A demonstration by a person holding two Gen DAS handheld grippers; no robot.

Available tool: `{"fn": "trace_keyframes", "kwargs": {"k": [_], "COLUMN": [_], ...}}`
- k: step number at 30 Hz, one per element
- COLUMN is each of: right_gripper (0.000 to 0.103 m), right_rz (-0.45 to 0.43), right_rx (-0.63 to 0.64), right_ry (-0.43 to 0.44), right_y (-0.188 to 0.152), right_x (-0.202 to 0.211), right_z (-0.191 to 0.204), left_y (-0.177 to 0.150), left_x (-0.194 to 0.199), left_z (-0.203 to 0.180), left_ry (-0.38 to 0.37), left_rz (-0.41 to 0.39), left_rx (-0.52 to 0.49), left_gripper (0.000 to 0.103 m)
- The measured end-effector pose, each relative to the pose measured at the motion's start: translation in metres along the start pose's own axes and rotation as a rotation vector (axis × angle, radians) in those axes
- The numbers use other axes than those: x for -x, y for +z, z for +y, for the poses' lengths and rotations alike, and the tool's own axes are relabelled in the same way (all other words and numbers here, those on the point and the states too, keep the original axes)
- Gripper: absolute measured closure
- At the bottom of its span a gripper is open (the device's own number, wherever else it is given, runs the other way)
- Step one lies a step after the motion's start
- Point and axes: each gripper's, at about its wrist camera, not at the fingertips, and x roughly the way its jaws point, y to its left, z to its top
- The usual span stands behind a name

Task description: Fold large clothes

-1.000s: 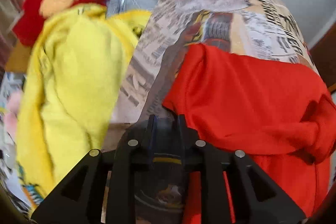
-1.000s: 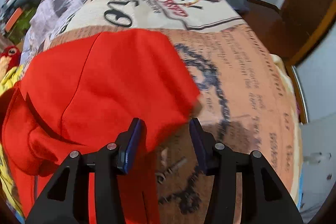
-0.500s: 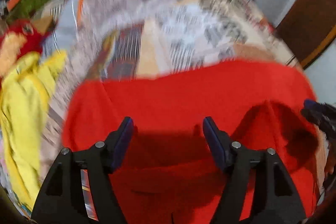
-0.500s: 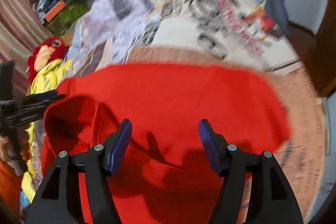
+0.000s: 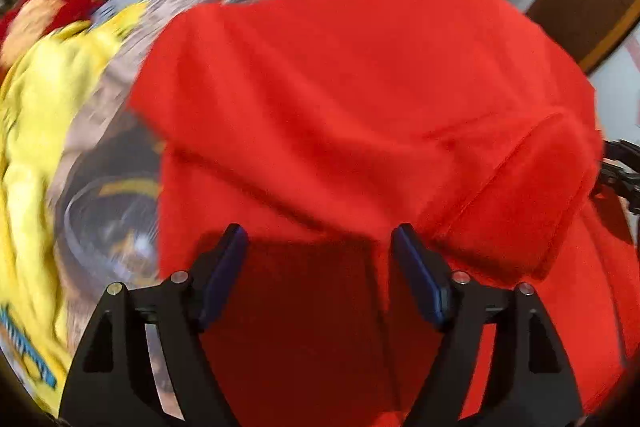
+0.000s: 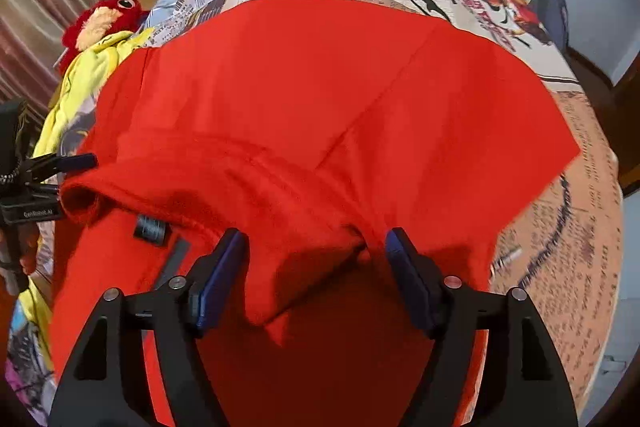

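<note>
Both your claws, left (image 5: 319,241) and right (image 6: 315,245), now gape over the hoodie (image 6: 304,99) just released ahead, so another fold awaits.

The left gripper (image 5: 320,251) had black plastic arms with triangle holes, small round silver screws, and dark blue pads (image 5: 420,275) on its fingers. The right gripper (image 6: 316,251) looked the same, black with blue pads (image 6: 218,279).

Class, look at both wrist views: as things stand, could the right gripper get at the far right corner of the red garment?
Probably yes. The right gripper is open above the red garment, and the corner lies flat on the printed bedspread with nothing on it; the left gripper is off at the other side.
</note>
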Motion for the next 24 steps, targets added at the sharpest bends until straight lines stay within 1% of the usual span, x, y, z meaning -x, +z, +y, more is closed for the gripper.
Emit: {"fn": "trace_keyframes", "kwargs": {"k": [3,5,6,8,10,11,13,14,16,18,19,20,21,22,23,24], "right_gripper": [0.03,0.03,0.03,0.03,0.03,0.03,0.029,0.029,0.029,0.029,0.029,0.029,0.029,0.029,0.029,0.029], "right_rz": [0.009,0.017,0.009,-0.034,-0.076,-0.093,-0.109,-0.105,-0.067,-0.012,0.007,0.006,-0.012,-0.018,-0.016,-0.008], "right_rx": [-0.015,-0.018,-0.02,-0.024,-0.032,-0.043,-0.078,-0.105,-0.16,-0.21,-0.228,-0.231,-0.221,-0.211,-0.203,-0.189], "right_ry": [-0.016,-0.016,-0.012,-0.009,-0.009,-0.01,-0.018,-0.019,-0.007,0.015,0.029,0.042,0.052,0.046,0.026,-0.016], "right_y": [-0.003,0.0,0.002,0.005,0.01,0.013,0.018,0.02,0.023,0.02,0.017,0.015,0.011,0.009,0.006,0.003], "right_x": [0.007,0.015,0.021,0.033,0.04,0.041,0.035,0.028,0.01,-0.008,-0.016,-0.018,-0.016,-0.013,-0.009,-0.005], "right_z": [-0.003,-0.001,-0.001,0.001,0.001,0.0,-0.003,-0.006,-0.015,-0.024,-0.03,-0.034,-0.036,-0.037,-0.037,-0.038], "left_y": [-0.013,-0.015,-0.014,-0.008,0.001,0.007,0.022,0.027,0.03,0.032,0.028,0.024,0.018,0.013,0.008,0.004], "left_x": [0.004,0.012,0.02,0.037,0.052,0.06,0.065,0.064,0.058,0.036,0.03,0.017,0.009,0.007,0.01,0.011], "left_z": [-0.003,-0.008,-0.011,-0.017,-0.019,-0.021,-0.025,-0.028,-0.033,-0.039,-0.043,-0.045,-0.046,-0.045,-0.04,-0.035], "left_ry": [0.064,0.097,0.11,0.122,0.107,0.088,0.059,0.045,0.031,0.027,0.04,0.072,0.092,0.098,0.098,0.097], "left_rz": [-0.004,-0.015,-0.035,-0.09,-0.134,-0.165,-0.203,-0.222,-0.22,-0.165,-0.143,-0.106,-0.091,-0.103,-0.133,-0.127], "left_rx": [-0.025,-0.047,-0.061,-0.065,-0.044,-0.023,0.01,0.031,0.054,0.045,0.036,0.018,0.005,0.005,0.019,0.026], "left_gripper": [0.028,0.028,0.028,0.027,0.027,0.027,0.019,0.013,0.012,0.012,0.012,0.012,0.011,0.011,0.011,0.011]}}
